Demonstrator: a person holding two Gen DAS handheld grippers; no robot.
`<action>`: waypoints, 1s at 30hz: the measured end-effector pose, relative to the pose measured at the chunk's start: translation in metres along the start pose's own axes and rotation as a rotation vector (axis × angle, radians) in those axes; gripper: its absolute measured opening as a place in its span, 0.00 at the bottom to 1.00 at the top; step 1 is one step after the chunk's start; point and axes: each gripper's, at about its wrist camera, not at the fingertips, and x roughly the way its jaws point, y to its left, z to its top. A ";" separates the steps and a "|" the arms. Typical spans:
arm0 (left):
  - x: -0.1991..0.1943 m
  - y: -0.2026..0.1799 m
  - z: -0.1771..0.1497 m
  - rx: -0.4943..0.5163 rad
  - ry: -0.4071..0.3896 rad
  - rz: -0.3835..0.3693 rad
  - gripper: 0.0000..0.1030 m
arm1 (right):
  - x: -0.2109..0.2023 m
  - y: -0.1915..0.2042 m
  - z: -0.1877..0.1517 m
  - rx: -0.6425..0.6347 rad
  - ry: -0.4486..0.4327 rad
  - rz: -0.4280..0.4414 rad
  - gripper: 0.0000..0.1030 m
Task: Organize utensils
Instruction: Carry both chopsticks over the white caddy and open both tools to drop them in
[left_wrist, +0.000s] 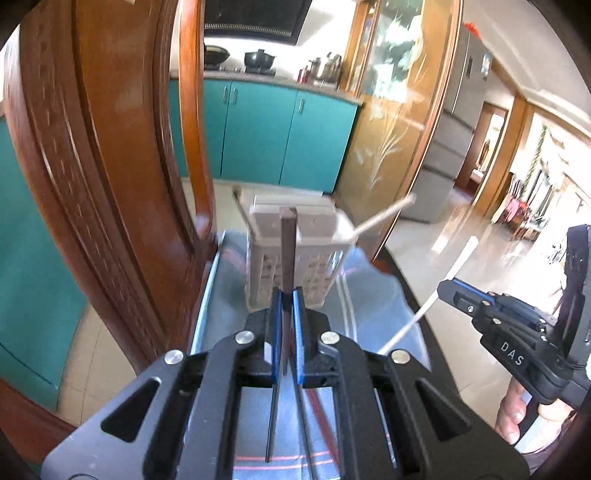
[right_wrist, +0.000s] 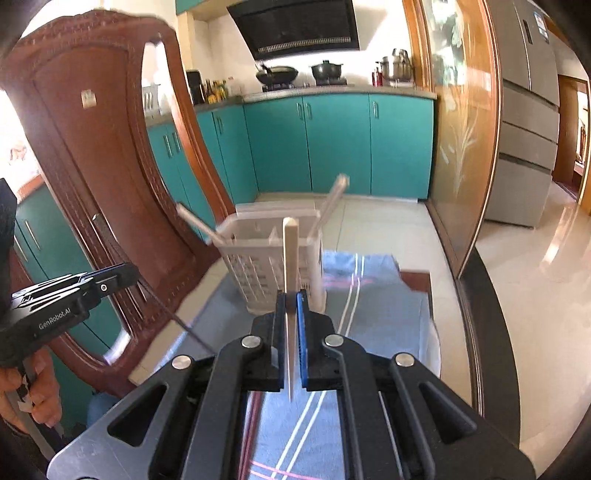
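Observation:
A white slotted utensil holder (left_wrist: 295, 254) (right_wrist: 273, 258) stands on a blue striped cloth (left_wrist: 373, 306) (right_wrist: 369, 306). Two pale chopsticks (left_wrist: 384, 214) (right_wrist: 330, 205) lean out of it, one to each side. My left gripper (left_wrist: 287, 295) is shut on a dark brown chopstick (left_wrist: 287, 251), held upright just in front of the holder; it also shows in the right wrist view (right_wrist: 110, 240). My right gripper (right_wrist: 291, 295) is shut on a pale chopstick (right_wrist: 290, 258), upright before the holder, and appears at the right of the left wrist view (left_wrist: 447, 291).
A carved wooden chair back (left_wrist: 110, 166) (right_wrist: 103, 155) stands close on the left. Teal kitchen cabinets (right_wrist: 332, 144) lie behind, a glass sliding door (right_wrist: 461, 129) and a fridge (right_wrist: 528, 110) to the right. More dark chopsticks lie on the cloth under the left gripper.

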 end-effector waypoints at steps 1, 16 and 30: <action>-0.005 0.000 0.008 0.000 -0.014 -0.011 0.07 | -0.003 0.000 0.007 0.000 -0.015 0.008 0.06; -0.015 -0.006 0.132 -0.017 -0.315 0.064 0.07 | 0.009 0.000 0.137 0.094 -0.293 0.009 0.06; 0.085 0.005 0.097 -0.012 -0.186 0.118 0.07 | 0.099 -0.013 0.071 0.070 -0.131 -0.047 0.07</action>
